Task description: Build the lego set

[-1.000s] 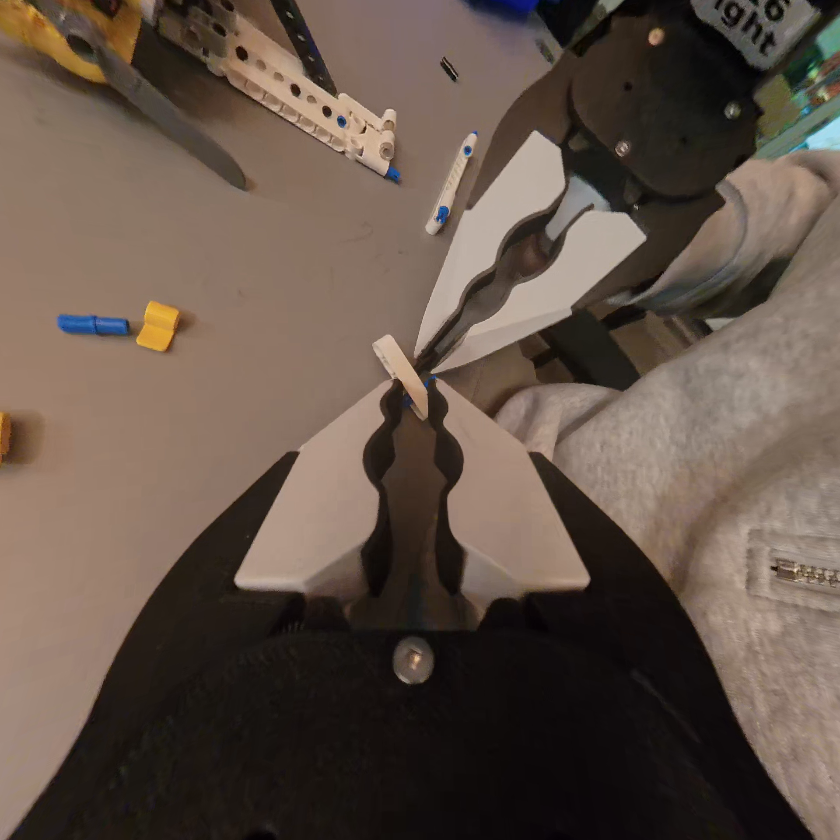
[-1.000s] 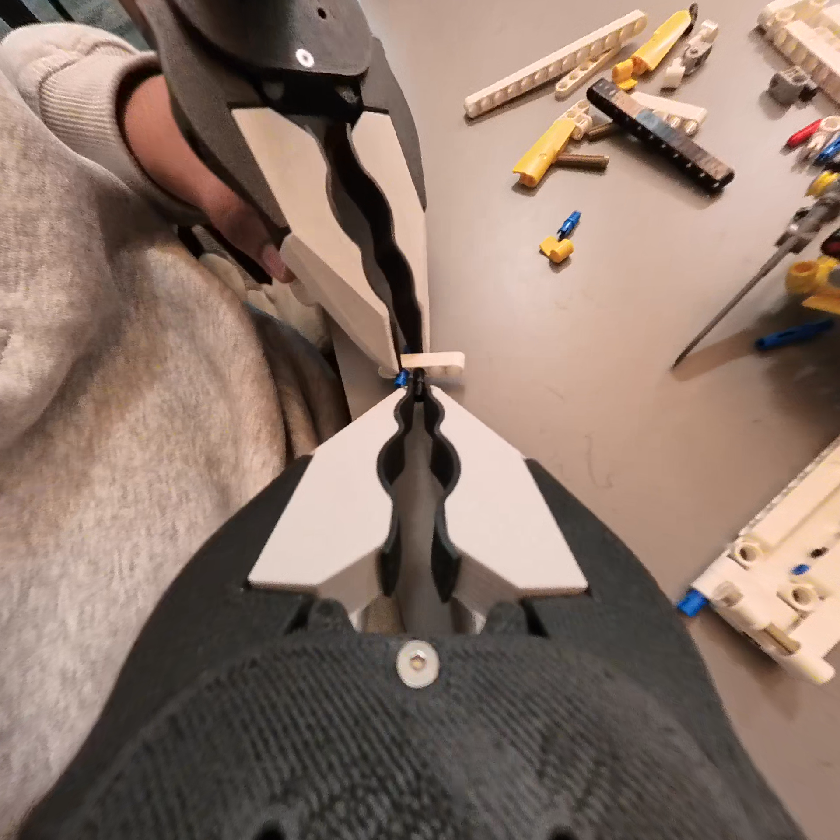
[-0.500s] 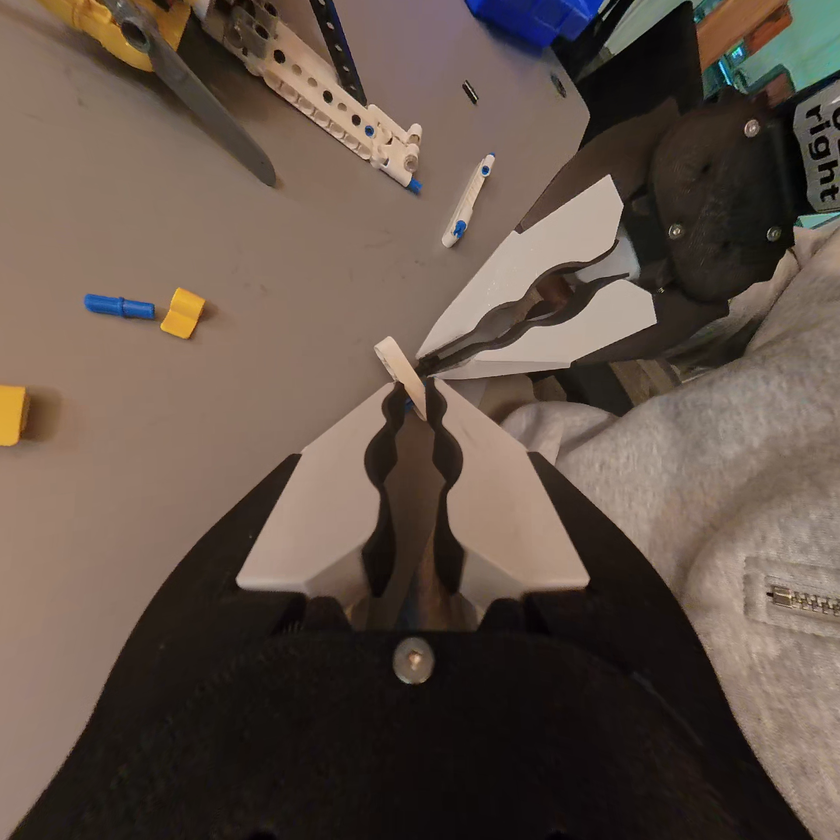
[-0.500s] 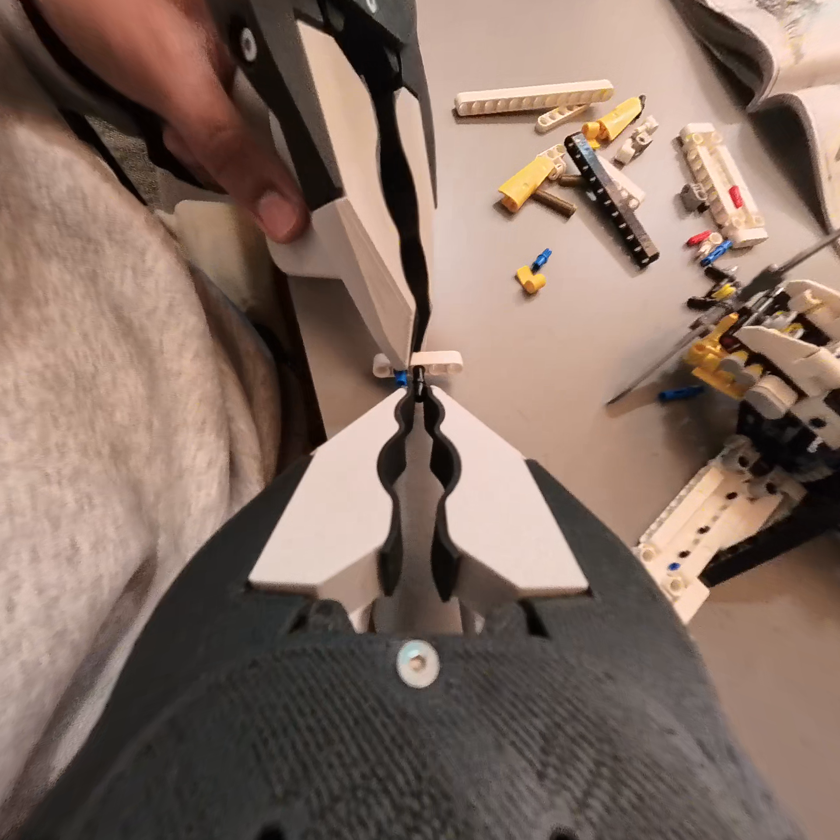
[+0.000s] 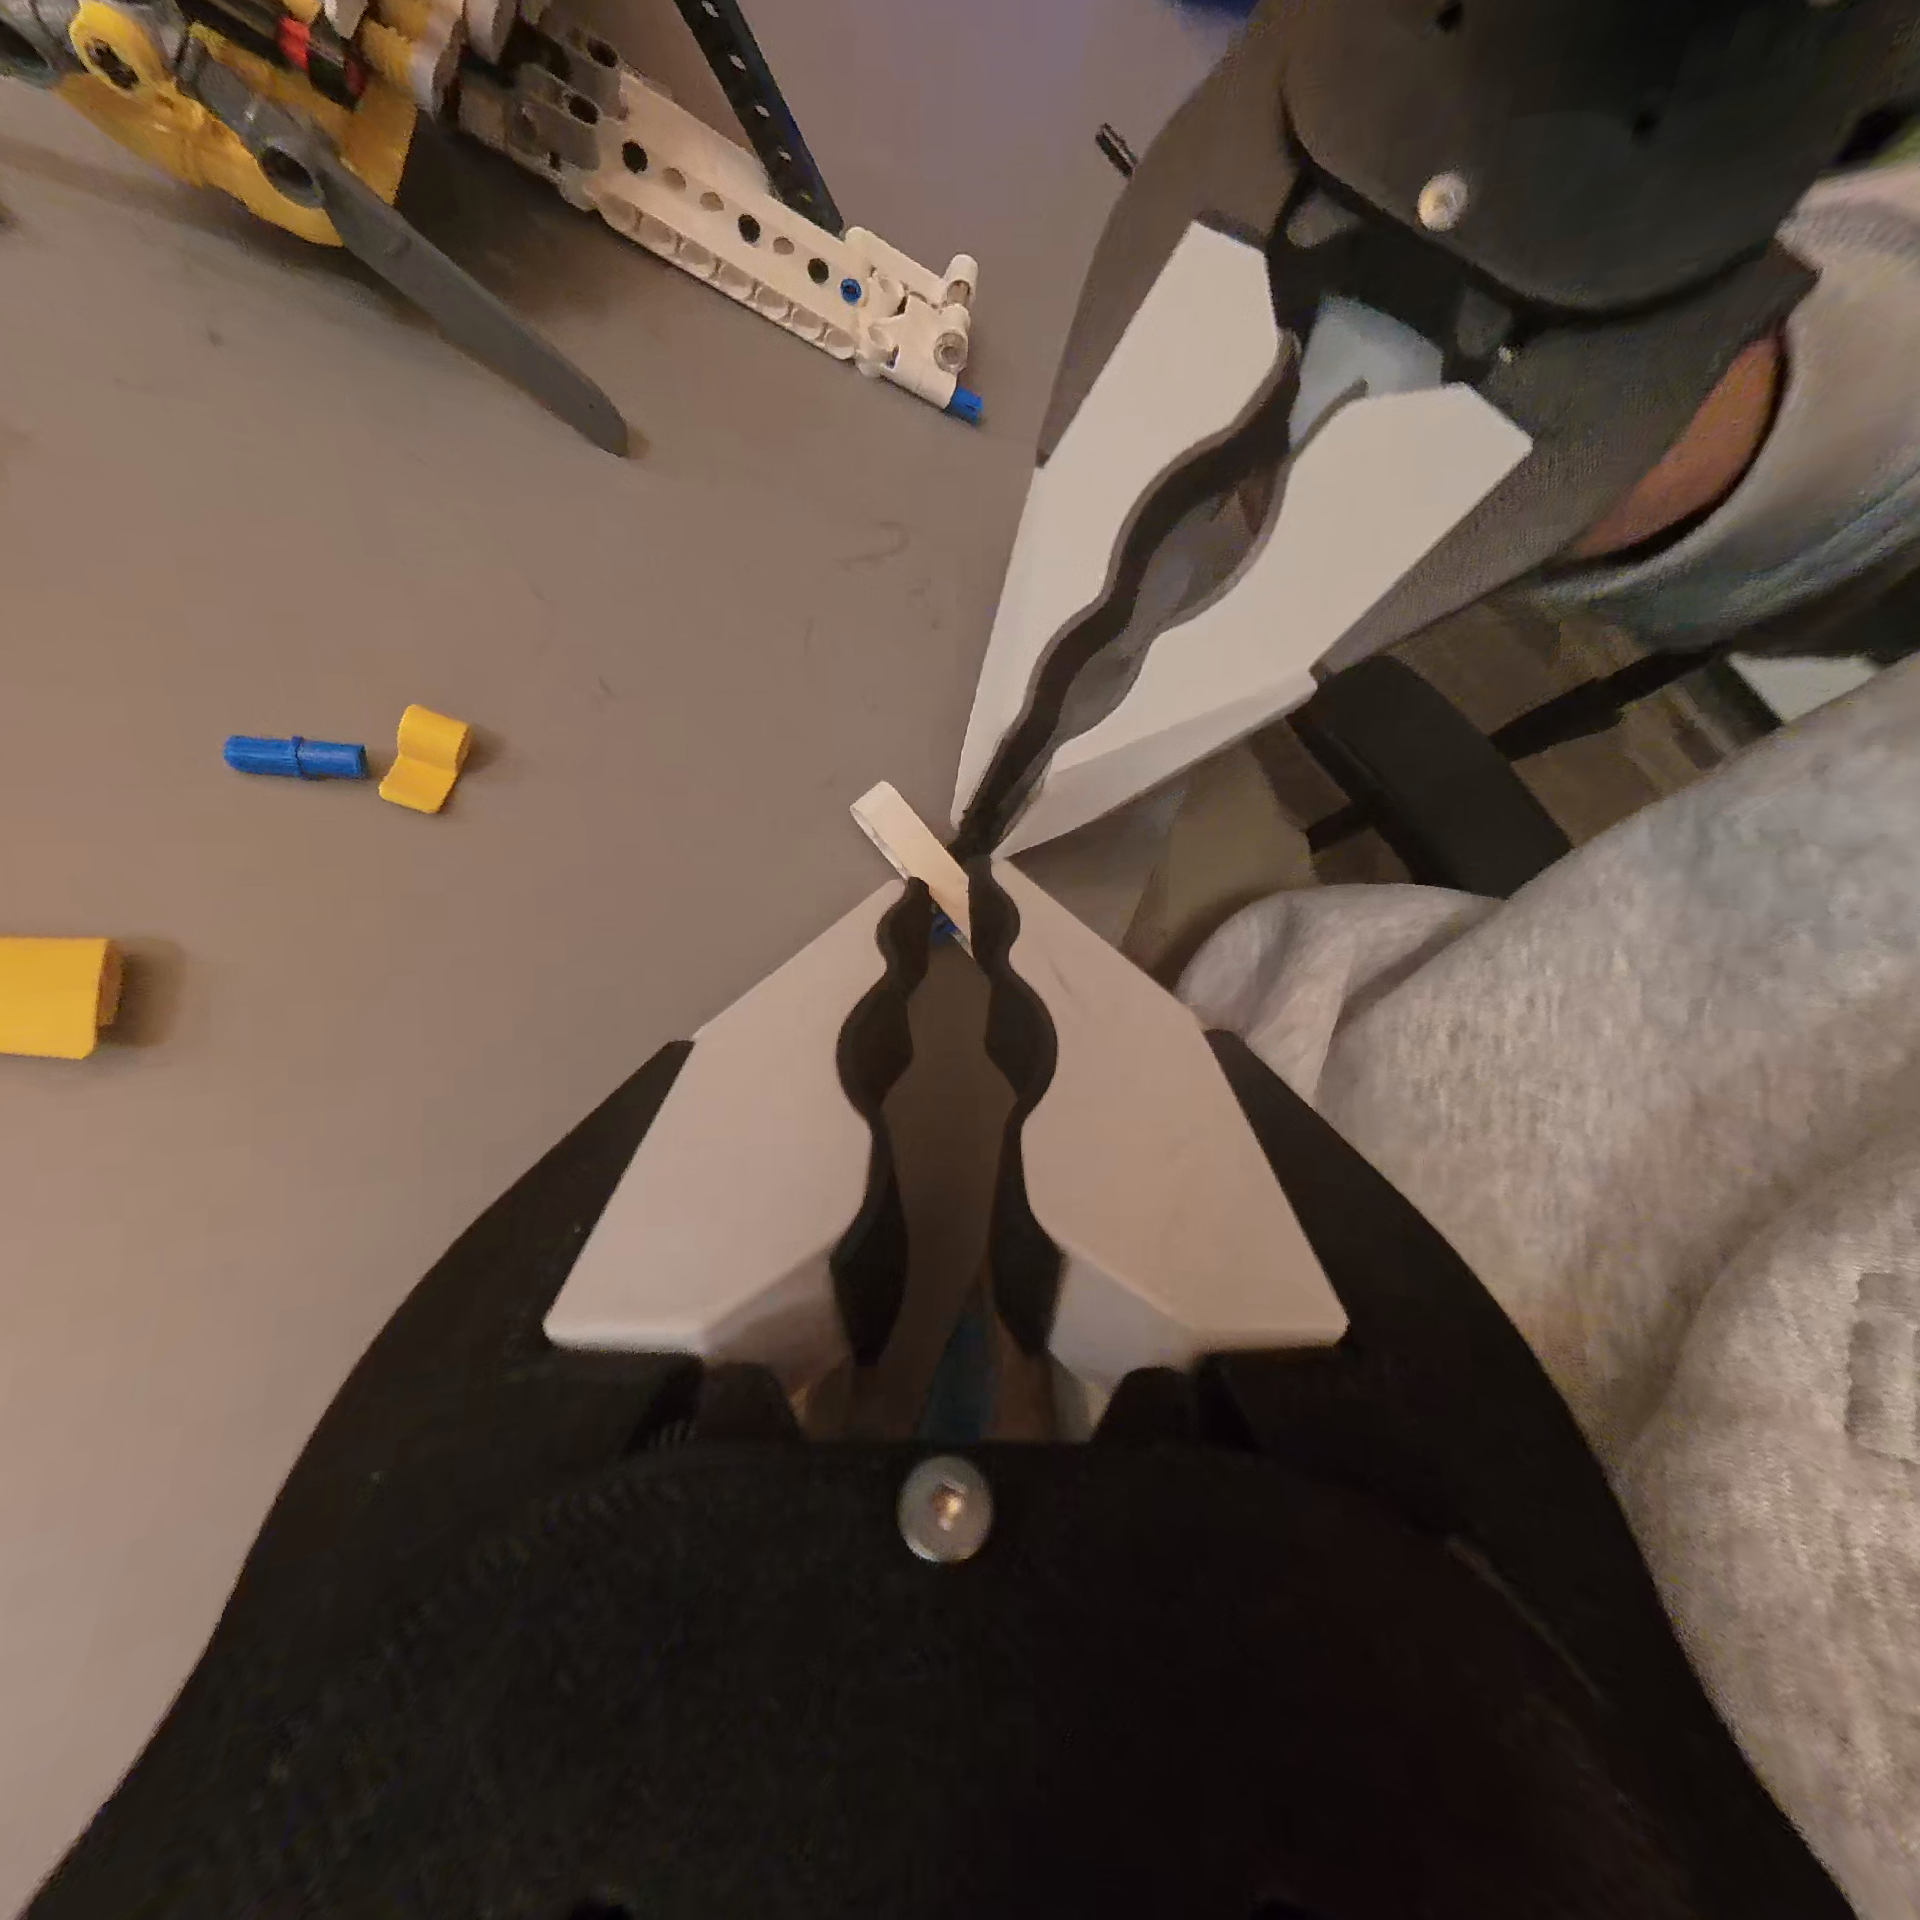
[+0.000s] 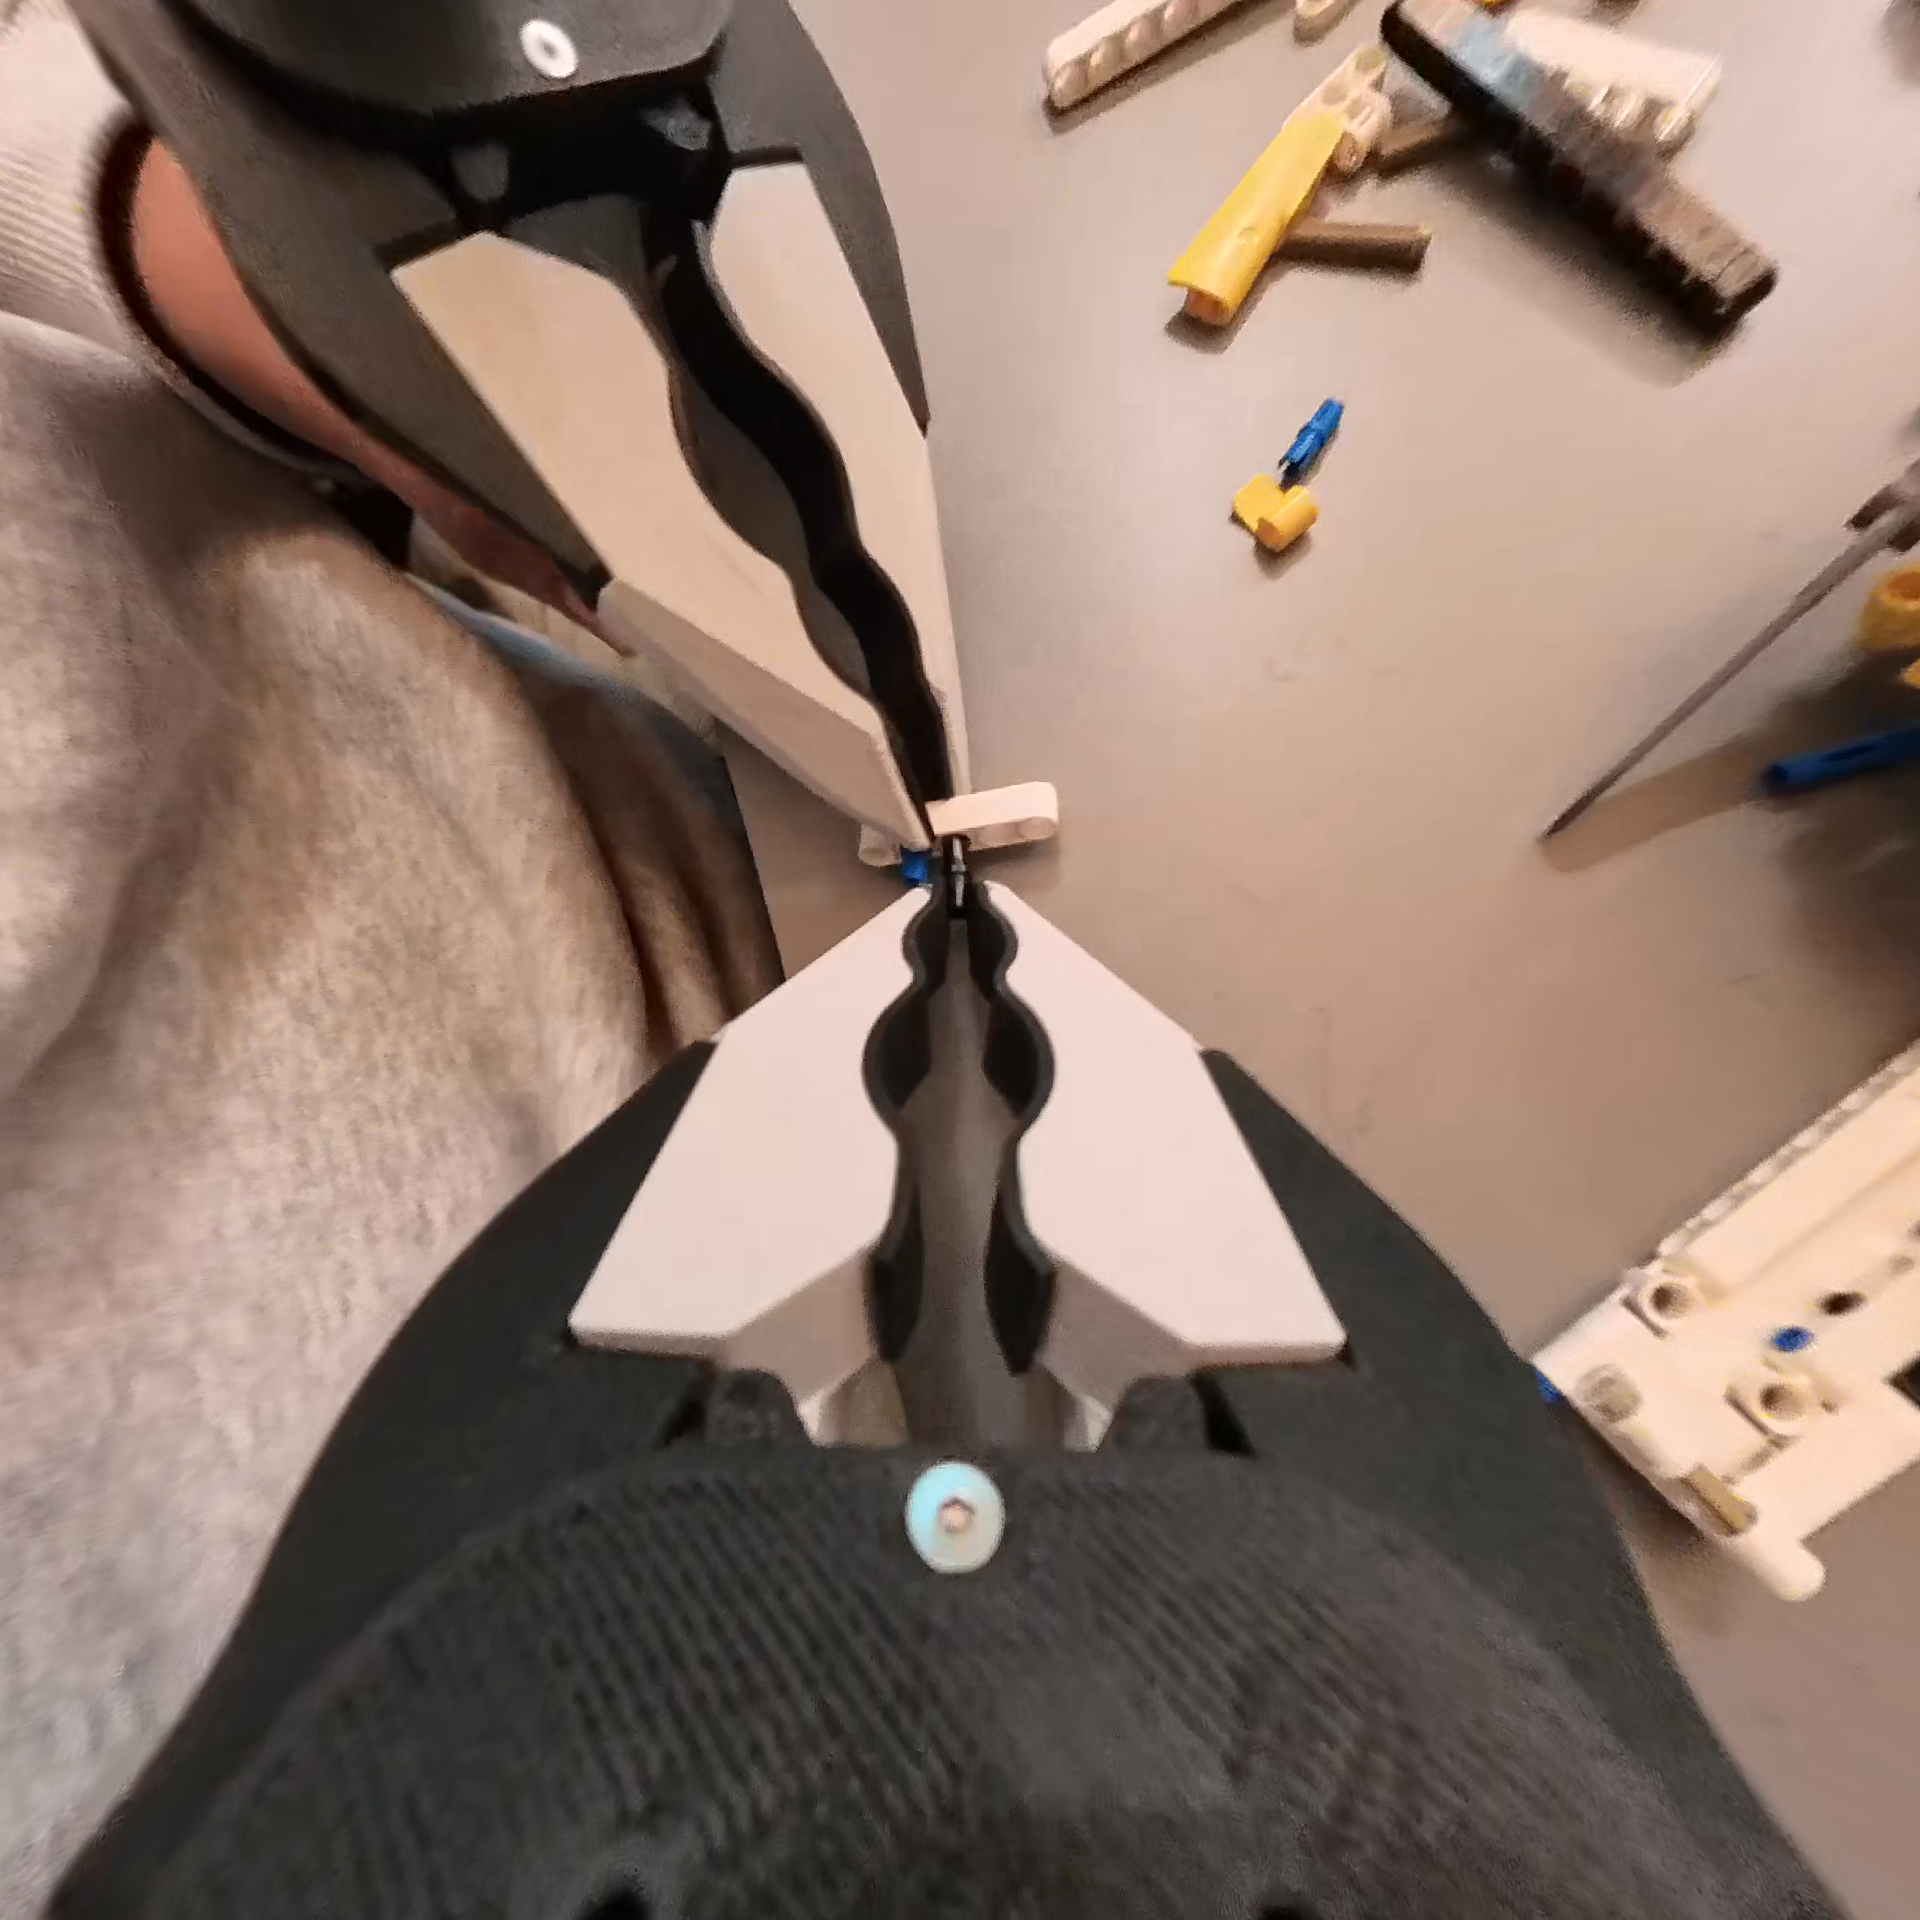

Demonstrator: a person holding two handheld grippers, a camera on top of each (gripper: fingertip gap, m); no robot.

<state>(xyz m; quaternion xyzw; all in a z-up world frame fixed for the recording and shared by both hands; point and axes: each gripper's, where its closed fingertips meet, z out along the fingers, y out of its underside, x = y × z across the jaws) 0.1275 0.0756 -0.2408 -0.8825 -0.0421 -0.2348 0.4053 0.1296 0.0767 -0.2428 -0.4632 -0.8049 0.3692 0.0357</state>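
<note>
Centre of both wrist views: the 2 grippers meet tip to tip above the grey table [image 5: 520, 582]. Left gripper [image 5: 940, 899] clamped on a short white beam [image 5: 909, 836], which sticks out toward upper left past its tips; a blue pin [image 5: 940, 925] sits in the beam just behind the jaw line. Right gripper [image 6: 956, 899] pinched together on a small black pin [image 6: 956, 868], its tip touching the beam's face [image 6: 1003, 810]. Looks like the pin is being pushed into a beam hole, seating not confirmed; contact point too small to tell depth.

Partly built white and yellow model [image 5: 727, 208] lies at upper left of the left view, well apart from the grippers. Loose blue pin [image 5: 296, 755] and yellow connector [image 5: 424, 758] mid left, yellow piece [image 5: 52, 995] at left edge.

Risks:
- pin off-axis to the hole, so the push skews it and it pops out of the thin grip
- beam held only at 1 end, so push force may pivot it in the left jaws
- work is over the table edge and a grey-sleeved lap [image 5: 1558, 1143], so a dropped pin likely lands off the table
</note>
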